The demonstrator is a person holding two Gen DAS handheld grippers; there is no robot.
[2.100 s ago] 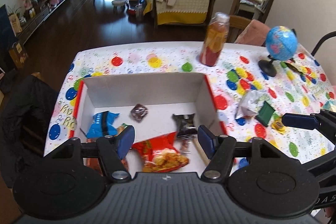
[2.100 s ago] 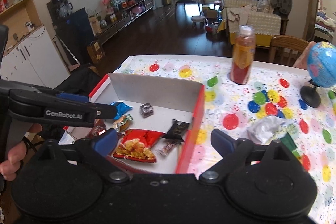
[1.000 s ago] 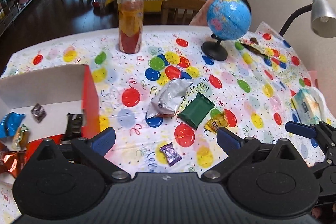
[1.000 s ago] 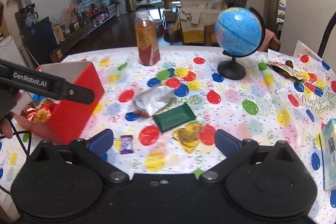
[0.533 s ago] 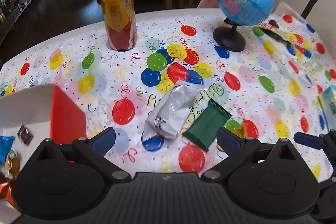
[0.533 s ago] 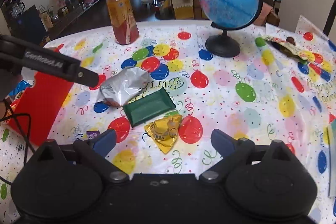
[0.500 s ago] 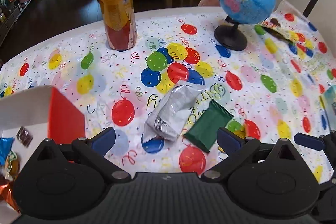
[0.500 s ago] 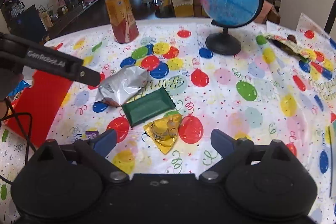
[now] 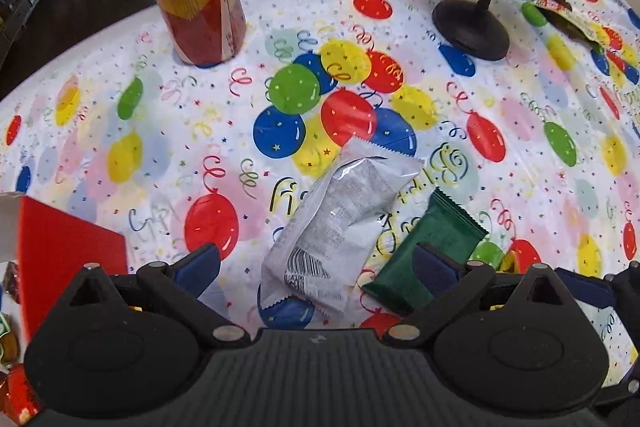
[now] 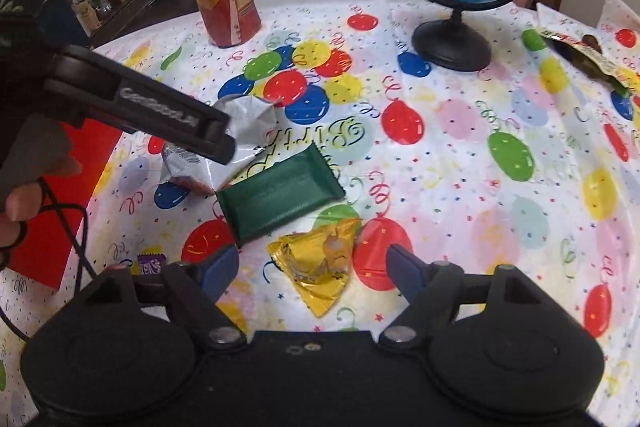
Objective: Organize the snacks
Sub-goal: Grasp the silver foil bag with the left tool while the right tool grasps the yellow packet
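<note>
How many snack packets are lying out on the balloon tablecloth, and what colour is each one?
Silver: 1, the silver packet
Green: 1, the green packet
Gold: 1, the gold packet
Purple: 1, the small purple packet
Total: 4 in front of the open grippers. One more wrapper lies far right, too unclear to sort by colour.

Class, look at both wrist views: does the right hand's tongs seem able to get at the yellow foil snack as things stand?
Probably yes. The right tongs stand open with the yellow foil snack lying between their tips on the tablecloth, nothing over it. The green packet lies just beyond, and the left tongs are over the silver packet.
</note>
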